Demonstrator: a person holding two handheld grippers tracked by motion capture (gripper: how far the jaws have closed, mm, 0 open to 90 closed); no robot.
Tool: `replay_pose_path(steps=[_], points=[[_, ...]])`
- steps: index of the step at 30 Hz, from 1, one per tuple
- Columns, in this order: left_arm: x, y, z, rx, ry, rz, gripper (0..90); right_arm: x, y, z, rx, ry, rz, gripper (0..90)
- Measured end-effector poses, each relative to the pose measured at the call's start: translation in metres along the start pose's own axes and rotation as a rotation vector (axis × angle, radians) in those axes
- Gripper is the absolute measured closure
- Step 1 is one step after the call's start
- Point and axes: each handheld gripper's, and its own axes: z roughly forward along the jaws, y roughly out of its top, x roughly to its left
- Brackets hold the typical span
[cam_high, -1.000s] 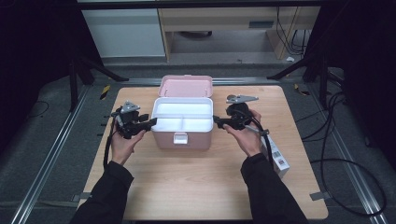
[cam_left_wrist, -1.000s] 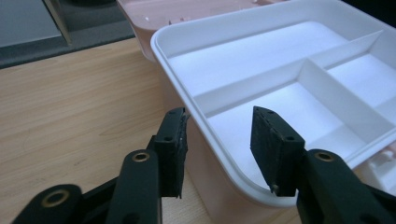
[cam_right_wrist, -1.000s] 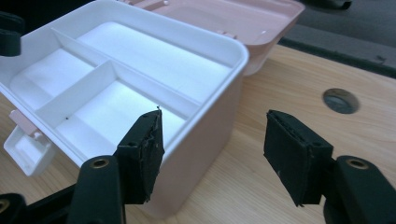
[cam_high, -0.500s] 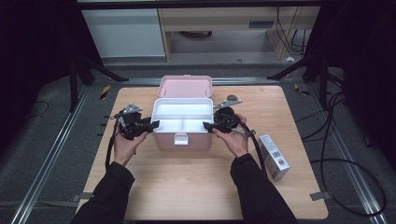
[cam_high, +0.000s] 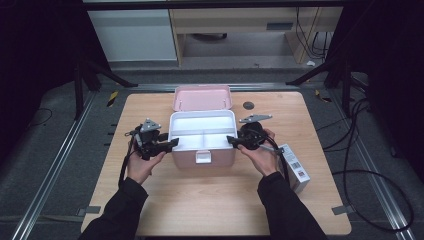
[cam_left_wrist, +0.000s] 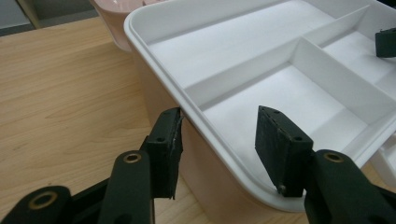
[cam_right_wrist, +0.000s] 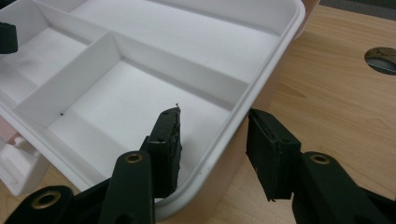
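- High view: pink plastic box (cam_high: 202, 155) with its lid (cam_high: 202, 97) swung back sits mid-table on the light wooden tabletop (cam_high: 200, 200); a white divided insert tray (cam_high: 202, 131) rests in its top. My left gripper (cam_high: 170, 144) is at the tray's left edge, my right gripper (cam_high: 233, 140) at its right edge.
- Left gripper view: jaws apart, just been opening, straddling the tray rim (cam_left_wrist: 219, 144); one pad is outside by the pink wall, the other inside over a compartment. No squeeze yet.
- Right gripper view: jaws apart, just been closing, straddling the opposite rim (cam_right_wrist: 261, 84) w/ one pad inside, one outside; a gap is visible on both sides, so no grip yet.
- Step, as I judge it: setting up a two-sided pinch to lift the tray out. Next move needs both pairs to close on the rim, then an even, level lift.
- View differences: the high view adds a small white carton (cam_high: 295, 169) beside my right hand; gripper views give pad-to-rim gaps, too small to read from above.
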Motion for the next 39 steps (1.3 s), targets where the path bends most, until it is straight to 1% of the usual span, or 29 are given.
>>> replay_pose_path(steps=[2,3,4,5,6,8,9,11,15,18,22,25,26,27,29,30,31,32,34,36,37,39], points=[[-0.004,0.000,0.000,0.003,-0.010,0.009,51.0,0.000,-0.002,-0.003,-0.002,-0.003,0.000,55.2],[-0.007,-0.001,0.000,0.004,-0.013,0.012,51.6,0.001,-0.007,-0.009,0.001,-0.012,-0.002,54.7],[-0.009,-0.001,0.000,0.004,-0.017,0.015,51.6,0.001,-0.007,-0.009,0.001,-0.012,-0.002,54.7],[-0.011,-0.001,0.000,0.005,-0.021,0.017,51.9,0.002,-0.011,-0.015,0.001,-0.022,-0.008,54.2],[-0.013,-0.001,0.001,0.004,-0.027,0.020,51.9,0.002,-0.011,-0.015,0.001,-0.022,-0.008,54.2],[-0.018,-0.001,0.001,0.007,-0.033,0.030,51.9,0.002,-0.016,-0.020,0.001,-0.031,-0.006,54.1],[-0.020,-0.001,0.002,0.003,-0.029,0.039,52.0,0.002,-0.018,-0.023,0.000,-0.036,-0.003,54.1],[-0.024,-0.001,0.003,0.003,-0.036,0.040,52.7,0.003,-0.024,-0.030,-0.002,-0.049,0.004,53.6],[-0.032,-0.001,0.001,0.013,-0.024,0.057,53.3,0.005,-0.029,-0.036,-0.004,-0.057,0.005,53.4],[-0.036,-0.004,-0.002,0.014,-0.028,0.045,53.0,0.005,-0.032,-0.039,-0.004,-0.053,0.002,53.5],[-0.037,-0.007,-0.006,0.017,-0.035,0.045,52.4,0.007,-0.034,-0.042,-0.004,-0.048,-0.001,53.8],[-0.037,-0.006,-0.006,0.017,-0.034,0.056,52.0,0.007,-0.033,-0.042,-0.003,-0.045,-0.001,53.0],[-0.036,-0.005,-0.006,0.010,-0.036,0.057,52.0,0.007,-0.033,-0.042,-0.003,-0.045,-0.001,53.0],[-0.035,-0.004,-0.008,0.000,-0.038,0.063,48.2,0.006,-0.032,-0.043,-0.016,-0.048,-0.014,50.3],[-0.032,-0.001,-0.016,-0.028,-0.044,0.062,47.3,0.005,-0.031,-0.045,-0.023,-0.044,-0.016,50.3],[-0.030,0.001,-0.021,-0.045,-0.046,0.062,45.5,0.004,-0.029,-0.048,-0.030,-0.047,-0.018,49.5],[-0.027,0.002,-0.026,-0.072,-0.044,0.061,44.9,0.003,-0.028,-0.050,-0.041,-0.052,-0.022,49.0],[-0.025,0.004,-0.030,-0.091,-0.040,0.059,43.6,-0.001,-0.026,-0.056,-0.062,-0.052,-0.026,46.5],[-0.019,0.007,-0.038,-0.109,-0.036,0.062,43.1,-0.003,-0.025,-0.058,-0.072,-0.055,-0.029,47.0],[-0.013,0.009,-0.045,-0.134,-0.032,0.051,42.3,-0.008,-0.023,-0.062,-0.079,-0.057,-0.043,46.8],[-0.010,0.009,-0.048,-0.137,-0.035,0.048,41.4,-0.010,-0.022,-0.063,-0.079,-0.057,-0.048,46.5],[-0.005,0.010,-0.053,-0.152,-0.027,0.046,41.5,-0.014,-0.020,-0.066,-0.095,-0.051,-0.061,44.7]])
